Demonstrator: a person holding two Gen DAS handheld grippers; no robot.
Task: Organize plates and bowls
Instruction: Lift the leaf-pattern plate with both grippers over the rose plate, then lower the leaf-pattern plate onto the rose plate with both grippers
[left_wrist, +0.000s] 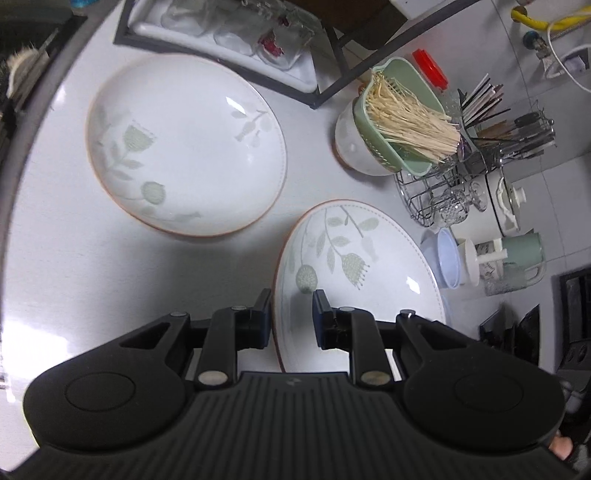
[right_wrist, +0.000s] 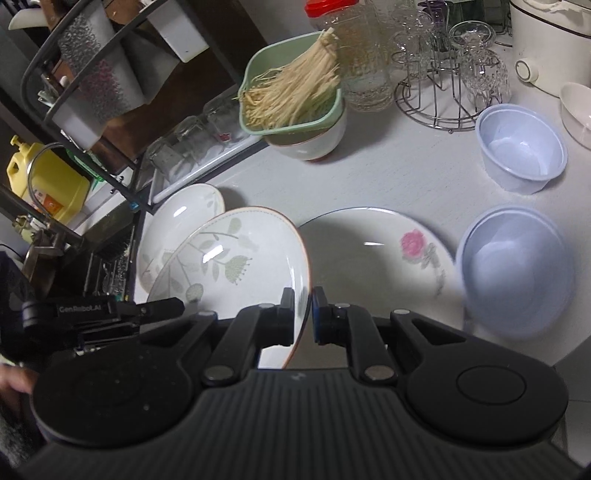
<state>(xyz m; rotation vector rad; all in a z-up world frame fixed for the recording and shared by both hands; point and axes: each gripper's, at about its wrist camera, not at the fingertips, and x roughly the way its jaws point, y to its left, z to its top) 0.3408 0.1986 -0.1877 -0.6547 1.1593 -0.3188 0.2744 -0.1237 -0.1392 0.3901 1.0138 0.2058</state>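
A white plate with a green leaf pattern (left_wrist: 362, 266) (right_wrist: 229, 254) hangs tilted above the white counter, held at both sides. My left gripper (left_wrist: 291, 299) is shut on its left rim; my right gripper (right_wrist: 303, 295) is shut on its right rim. The left gripper (right_wrist: 173, 306) also shows at the plate's far edge in the right wrist view. A second leaf-pattern plate (left_wrist: 184, 144) (right_wrist: 177, 218) lies flat on the counter beyond it. A plate with a pink rose (right_wrist: 373, 251) lies to the right, partly behind the held plate. Two pale blue plastic bowls (right_wrist: 521, 147) (right_wrist: 517, 269) stand further right.
A green basket of pale strands (left_wrist: 399, 122) (right_wrist: 291, 96) sits in a white bowl at the back. A wire rack of glasses (right_wrist: 443, 74) and a white pot (left_wrist: 506, 203) stand near it. The black dish rack frame (right_wrist: 122, 96) and the sink (right_wrist: 103, 258) are at the left.
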